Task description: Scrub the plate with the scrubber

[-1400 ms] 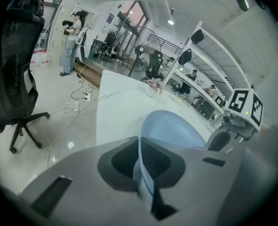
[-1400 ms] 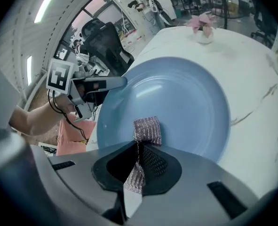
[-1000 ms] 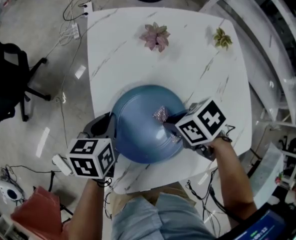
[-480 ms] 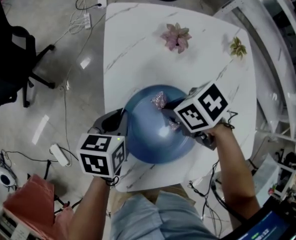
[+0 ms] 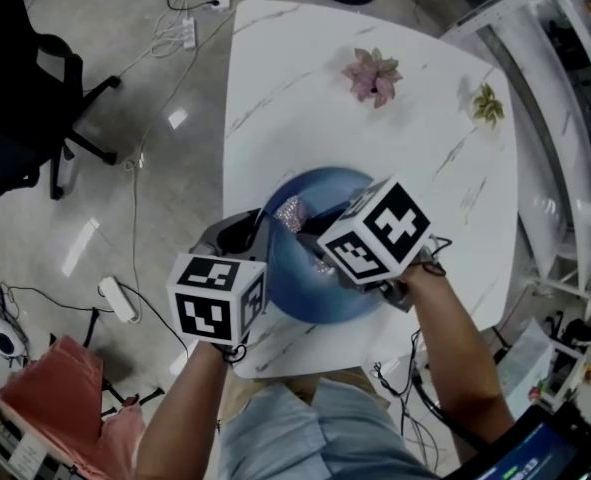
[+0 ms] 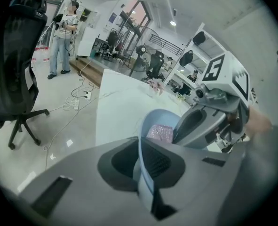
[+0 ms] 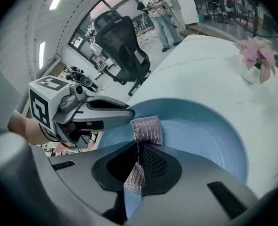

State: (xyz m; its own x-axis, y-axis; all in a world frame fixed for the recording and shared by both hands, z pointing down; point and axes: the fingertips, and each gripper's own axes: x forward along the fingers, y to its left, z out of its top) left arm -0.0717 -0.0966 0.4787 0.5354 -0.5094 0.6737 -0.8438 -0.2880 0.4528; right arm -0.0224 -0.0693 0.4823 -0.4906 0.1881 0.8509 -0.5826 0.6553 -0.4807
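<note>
A blue plate (image 5: 327, 290) is tilted over the near part of the white marble table (image 5: 305, 88). My left gripper (image 5: 247, 236) is shut on its left rim; in the left gripper view the rim (image 6: 141, 175) runs between the jaws of the left gripper (image 6: 141, 160). My right gripper (image 5: 303, 220) is shut on a pink metallic scrubber (image 5: 293, 211), which presses on the plate's inner face near the left rim. In the right gripper view the scrubber (image 7: 146, 130) sticks out of the right gripper (image 7: 136, 160) against the plate (image 7: 209, 135), close to the left gripper (image 7: 89, 111).
A pink potted plant (image 5: 373, 75) and a small yellow-green plant (image 5: 489, 103) stand at the table's far side. A black office chair (image 5: 15, 98), cables and a power strip (image 5: 118, 298) lie on the floor to the left. A person (image 6: 63, 36) stands far off.
My right gripper has slid the scrubber leftward across the plate, from its middle toward the left rim. The left gripper keeps its hold on the rim.
</note>
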